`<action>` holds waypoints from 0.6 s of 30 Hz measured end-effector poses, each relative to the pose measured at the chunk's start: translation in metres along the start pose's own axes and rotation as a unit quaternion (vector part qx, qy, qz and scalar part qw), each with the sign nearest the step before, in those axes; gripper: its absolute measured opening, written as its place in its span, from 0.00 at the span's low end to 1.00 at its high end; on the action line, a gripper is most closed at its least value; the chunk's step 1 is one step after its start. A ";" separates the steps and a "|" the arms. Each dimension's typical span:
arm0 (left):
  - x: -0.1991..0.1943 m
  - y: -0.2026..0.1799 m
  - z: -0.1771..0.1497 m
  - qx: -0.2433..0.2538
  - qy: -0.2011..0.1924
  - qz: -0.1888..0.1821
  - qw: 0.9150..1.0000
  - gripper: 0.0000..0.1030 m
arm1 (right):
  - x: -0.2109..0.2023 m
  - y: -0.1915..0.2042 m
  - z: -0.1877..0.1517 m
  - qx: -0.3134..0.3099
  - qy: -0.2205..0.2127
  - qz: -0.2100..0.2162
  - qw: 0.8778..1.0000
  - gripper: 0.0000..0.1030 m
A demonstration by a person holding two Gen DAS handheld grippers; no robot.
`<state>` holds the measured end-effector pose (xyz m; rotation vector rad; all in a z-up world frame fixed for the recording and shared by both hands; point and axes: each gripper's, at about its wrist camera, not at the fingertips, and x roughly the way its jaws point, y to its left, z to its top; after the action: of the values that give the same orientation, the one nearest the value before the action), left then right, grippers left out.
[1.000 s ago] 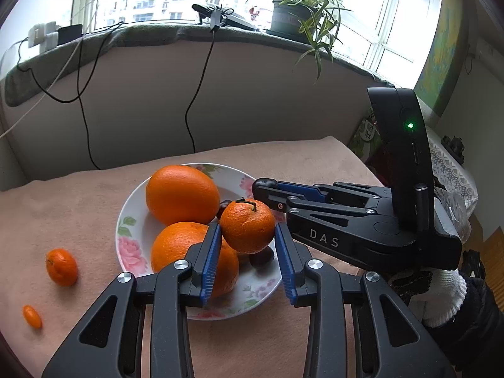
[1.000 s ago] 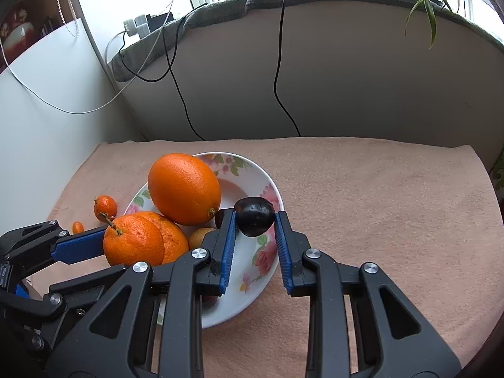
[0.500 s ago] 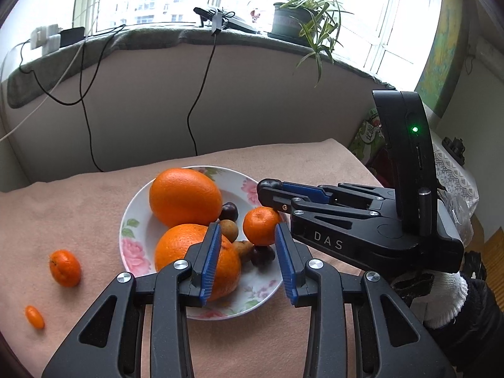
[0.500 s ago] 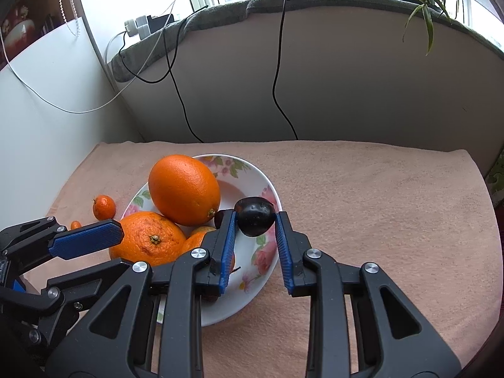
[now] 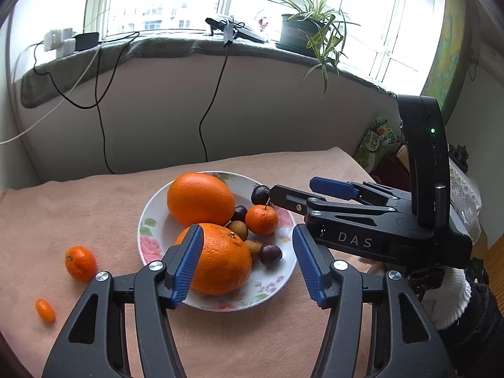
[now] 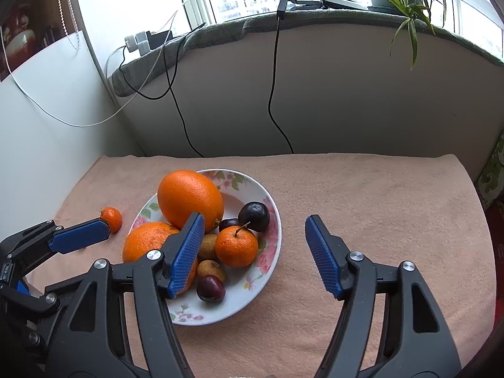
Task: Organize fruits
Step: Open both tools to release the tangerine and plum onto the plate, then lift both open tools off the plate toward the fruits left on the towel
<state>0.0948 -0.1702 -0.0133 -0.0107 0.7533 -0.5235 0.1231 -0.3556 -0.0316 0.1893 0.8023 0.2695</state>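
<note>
The surface [image 6: 362, 195], covered with a pink cloth, carries a floral plate [image 6: 271, 208] near its centre.

Plate contents, by size:
- Two large oranges: the far orange [image 6: 189, 200] and the near orange [image 5: 220, 260].
- One mandarin [image 6: 236, 245], stem up. A second ago it was clamped in the left gripper; it now rests in the plate beside the far orange.
- One dark plum [image 6: 254, 215]. Half a second ago the right gripper still held it; it now lies at the plate's far side, touching the mandarin.
- Several smaller dark and tan fruits fill the gaps.

Outside the plate, on the cloth to its left: a small mandarin [image 5: 80, 263] and a kumquat [image 5: 45, 310].

Left gripper [image 5: 249, 263]: jaws opening, nothing held; the near orange sits between them only by line of sight.
Right gripper [image 6: 255, 252]: jaws opening wide, nothing held.

Assessment: both releases appear complete. Two fruits remain loose, so the task is likely unfinished; both lie on the left gripper's side.
</note>
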 end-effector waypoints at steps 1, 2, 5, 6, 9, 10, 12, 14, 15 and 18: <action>-0.002 0.001 0.000 -0.002 -0.002 -0.002 1.000 0.60 | -0.001 -0.001 0.000 0.002 -0.001 -0.001 1.000 0.74; -0.004 0.001 0.000 -0.002 -0.004 -0.001 1.000 0.62 | -0.003 -0.001 0.000 0.004 -0.003 -0.001 1.000 0.77; -0.009 0.000 -0.001 0.000 -0.010 0.003 1.000 0.67 | -0.007 -0.002 -0.001 0.008 -0.005 -0.001 1.000 0.77; -0.011 0.000 -0.001 0.001 -0.012 0.004 1.000 0.68 | -0.008 -0.002 -0.001 0.009 -0.005 -0.002 1.000 0.77; -0.017 -0.002 -0.002 0.002 -0.018 0.010 1.000 0.71 | -0.011 0.000 -0.003 0.010 -0.004 -0.003 1.000 0.77; -0.019 -0.003 -0.002 0.002 -0.020 0.012 1.000 0.73 | -0.013 0.000 -0.003 0.010 -0.005 -0.005 1.000 0.77; -0.024 -0.003 -0.002 0.003 -0.025 0.017 1.000 0.77 | -0.017 0.001 -0.005 0.011 -0.007 -0.008 1.000 0.78; -0.028 -0.003 -0.002 0.002 -0.029 0.021 0.999 0.77 | -0.022 0.003 -0.006 0.013 -0.011 -0.009 1.000 0.84; -0.030 -0.002 -0.003 0.000 -0.030 0.023 0.999 0.78 | -0.024 0.003 -0.007 0.014 -0.015 -0.010 1.000 0.87; -0.036 0.001 -0.006 -0.002 -0.033 0.033 0.999 0.79 | -0.032 0.008 -0.009 0.012 -0.020 -0.012 1.000 0.87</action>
<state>0.0698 -0.1524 0.0055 -0.0076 0.6880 -0.4563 0.0939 -0.3568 -0.0139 0.2067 0.7685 0.2332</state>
